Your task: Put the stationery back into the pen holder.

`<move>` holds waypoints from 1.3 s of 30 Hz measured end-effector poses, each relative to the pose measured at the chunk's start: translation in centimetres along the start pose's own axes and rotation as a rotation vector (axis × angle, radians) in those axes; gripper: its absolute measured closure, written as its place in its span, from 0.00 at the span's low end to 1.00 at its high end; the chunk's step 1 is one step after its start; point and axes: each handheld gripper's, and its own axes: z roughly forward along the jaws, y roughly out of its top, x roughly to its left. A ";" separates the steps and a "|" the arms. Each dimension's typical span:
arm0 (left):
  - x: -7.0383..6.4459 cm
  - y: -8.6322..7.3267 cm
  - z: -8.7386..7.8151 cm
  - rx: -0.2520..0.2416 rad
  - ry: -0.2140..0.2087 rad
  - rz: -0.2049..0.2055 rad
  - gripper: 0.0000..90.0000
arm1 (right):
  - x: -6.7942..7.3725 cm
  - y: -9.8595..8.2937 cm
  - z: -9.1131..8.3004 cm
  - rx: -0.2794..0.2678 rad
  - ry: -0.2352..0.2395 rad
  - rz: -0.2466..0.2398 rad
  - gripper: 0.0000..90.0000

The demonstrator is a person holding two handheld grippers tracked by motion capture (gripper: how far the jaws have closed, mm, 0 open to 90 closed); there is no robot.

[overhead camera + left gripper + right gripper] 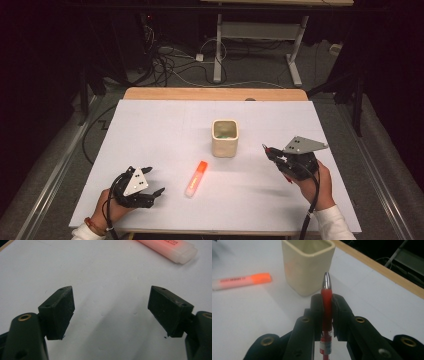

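A cream square cup point(225, 138) point(307, 264) stands upright near the middle of the white table. An orange highlighter point(196, 178) point(167, 247) point(241, 281) lies flat to its front left. My right gripper point(272, 152) point(327, 302) hovers right of the cup, shut on a red pen point(326, 305) whose silver tip points toward the cup. My left gripper point(152, 181) point(111, 312) rests open on the table at the front left, just short of the highlighter, with nothing between its jaws.
The white board point(165, 125) lies on a wooden table whose edge point(215, 93) shows at the back. Beyond it are table legs and cables point(200, 60) on the floor. Something green lies inside the cup.
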 end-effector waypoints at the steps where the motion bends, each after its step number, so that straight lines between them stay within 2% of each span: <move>1: 0.0 0.0 0.0 -0.003 0.006 0.007 0.23 | 0.0 0.1 0.0 -0.018 0.002 0.005 0.89; 9: 0.0 0.0 0.1 0.004 -0.001 -0.003 0.23 | -0.3 0.7 0.4 -0.127 -0.005 0.017 0.89; 14: 0.1 0.0 0.1 0.001 0.005 0.004 0.23 | -0.3 1.3 0.9 -0.175 -0.002 0.025 0.89; 22: 0.0 0.0 0.1 0.007 0.003 -0.001 0.23 | -0.4 2.8 2.2 -0.224 0.005 0.030 0.89; 27: -0.1 0.0 0.1 0.006 0.004 0.000 0.23 | -0.8 3.8 2.3 -0.274 -0.003 0.044 0.89; 39: -0.1 0.0 0.1 0.008 0.005 -0.006 0.23 | -1.2 6.8 3.1 -0.349 0.004 0.053 0.89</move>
